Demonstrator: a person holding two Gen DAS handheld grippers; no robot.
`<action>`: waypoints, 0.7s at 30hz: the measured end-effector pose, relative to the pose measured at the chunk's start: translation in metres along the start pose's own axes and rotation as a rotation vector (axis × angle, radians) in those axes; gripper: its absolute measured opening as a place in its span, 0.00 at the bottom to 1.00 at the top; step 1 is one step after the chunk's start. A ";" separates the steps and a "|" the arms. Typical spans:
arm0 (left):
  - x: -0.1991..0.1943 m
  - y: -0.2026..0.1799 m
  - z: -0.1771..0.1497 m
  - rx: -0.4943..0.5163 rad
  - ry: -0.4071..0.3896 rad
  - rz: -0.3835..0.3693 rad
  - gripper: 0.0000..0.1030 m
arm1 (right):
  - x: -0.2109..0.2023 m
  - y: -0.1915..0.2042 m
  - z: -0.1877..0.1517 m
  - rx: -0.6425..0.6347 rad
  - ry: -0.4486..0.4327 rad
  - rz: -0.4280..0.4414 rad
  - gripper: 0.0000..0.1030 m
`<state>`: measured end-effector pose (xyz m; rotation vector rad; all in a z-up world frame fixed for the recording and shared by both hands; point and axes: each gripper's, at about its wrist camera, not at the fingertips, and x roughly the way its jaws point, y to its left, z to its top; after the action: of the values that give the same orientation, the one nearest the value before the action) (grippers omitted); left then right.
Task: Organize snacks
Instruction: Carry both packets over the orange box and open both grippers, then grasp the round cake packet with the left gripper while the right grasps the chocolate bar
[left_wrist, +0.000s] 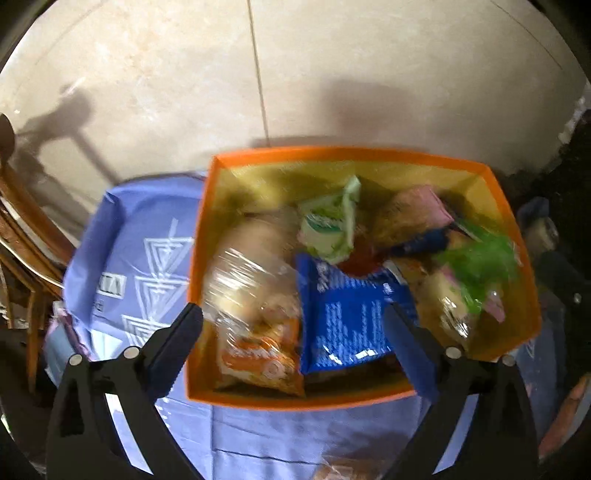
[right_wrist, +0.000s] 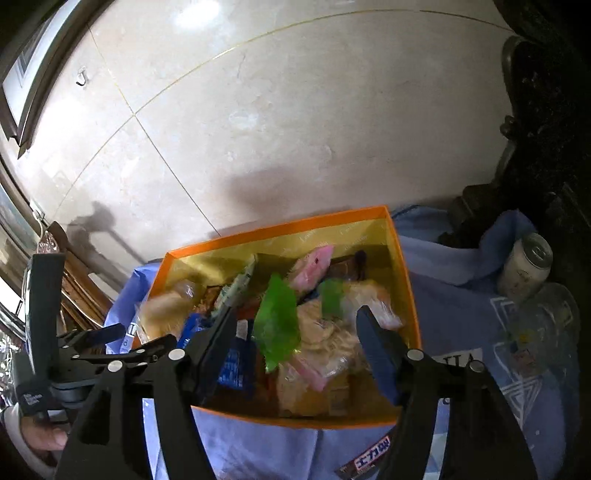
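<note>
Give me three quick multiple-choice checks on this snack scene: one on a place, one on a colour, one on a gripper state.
1. Where does the white can stand?
A. Inside the box
B. On the blue cloth, outside the box
C. On the floor tiles

2. What colour is the box rim?
A. Orange
B. Red
C. Black

3. How is the left gripper?
A. Shut on a packet
B. Open, holding nothing
C. Out of view

Answers:
1 B: the white can stands on the blue cloth.
2 A: the box has an orange rim.
3 B: the left gripper has its jaws wide apart.

Orange box (left_wrist: 513, 236) upright on blue cloth — filled with jumbled snack packets (left_wrist: 347, 314) — blue, green, pink.
</note>
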<state>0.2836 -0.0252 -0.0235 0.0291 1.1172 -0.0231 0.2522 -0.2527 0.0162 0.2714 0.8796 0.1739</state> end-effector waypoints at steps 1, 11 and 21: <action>0.000 0.001 -0.002 -0.001 0.006 -0.001 0.93 | -0.001 -0.002 -0.003 0.004 0.003 0.003 0.66; -0.022 0.001 -0.042 0.005 0.011 -0.042 0.93 | -0.033 -0.026 -0.030 0.053 0.006 -0.002 0.66; -0.021 -0.016 -0.122 0.049 0.087 -0.059 0.93 | -0.043 -0.059 -0.091 0.124 0.078 -0.058 0.66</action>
<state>0.1644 -0.0370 -0.0581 0.0420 1.2042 -0.1026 0.1566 -0.3055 -0.0251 0.3564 0.9760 0.0761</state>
